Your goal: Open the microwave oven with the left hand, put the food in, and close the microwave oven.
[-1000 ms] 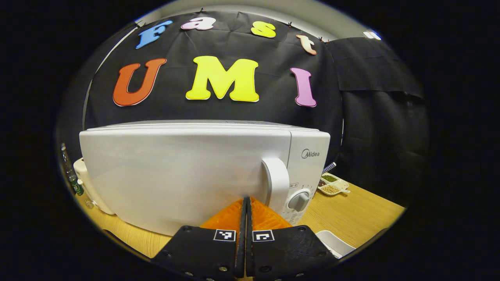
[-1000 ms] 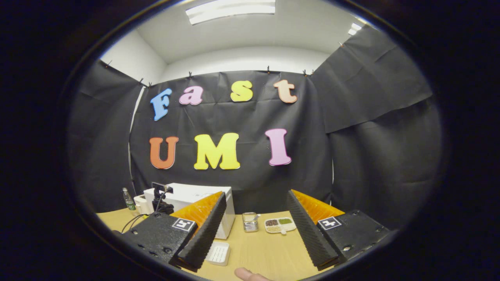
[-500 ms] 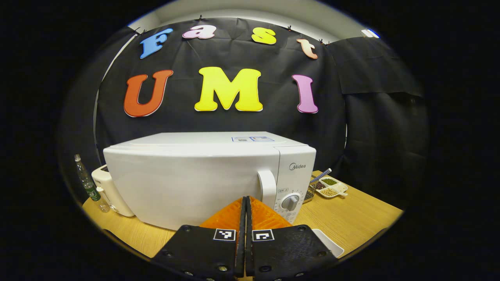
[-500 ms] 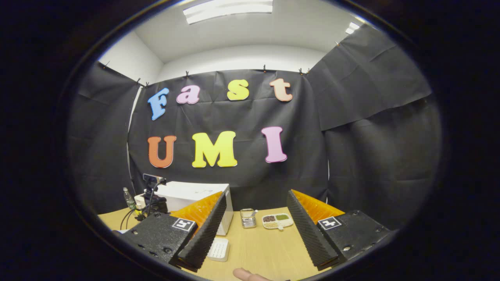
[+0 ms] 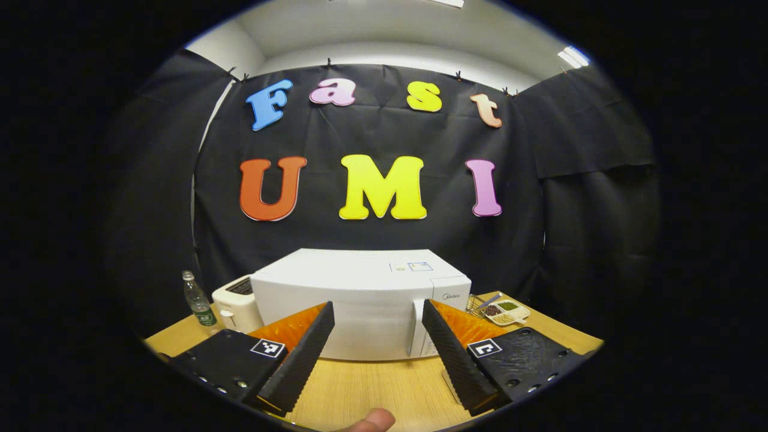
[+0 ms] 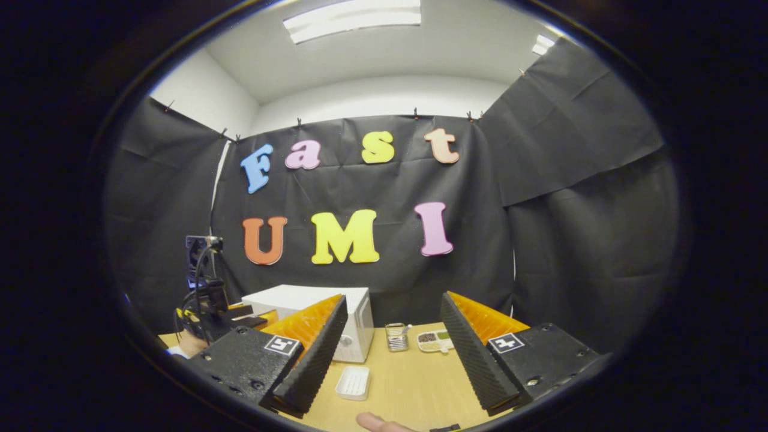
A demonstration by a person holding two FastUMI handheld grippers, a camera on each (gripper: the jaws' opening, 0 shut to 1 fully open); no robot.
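Left gripper (image 5: pixel 375 354) backs off, fingers now spread; "Midea" microwave (image 5: pixel 360 300) door shut; right gripper (image 6: pixel 390 360) spread too.

The left gripper (image 5: pixel 373 351) hangs with fingers spread before the closed white microwave (image 5: pixel 360 303) at the table's (image 5: pixel 366 390) back edge.

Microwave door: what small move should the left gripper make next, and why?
Probably just ease the left gripper back to rest: the microwave door looks shut, and the gripper, shut near it a second ago, now stands open and clear. Whether food is inside is hidden.
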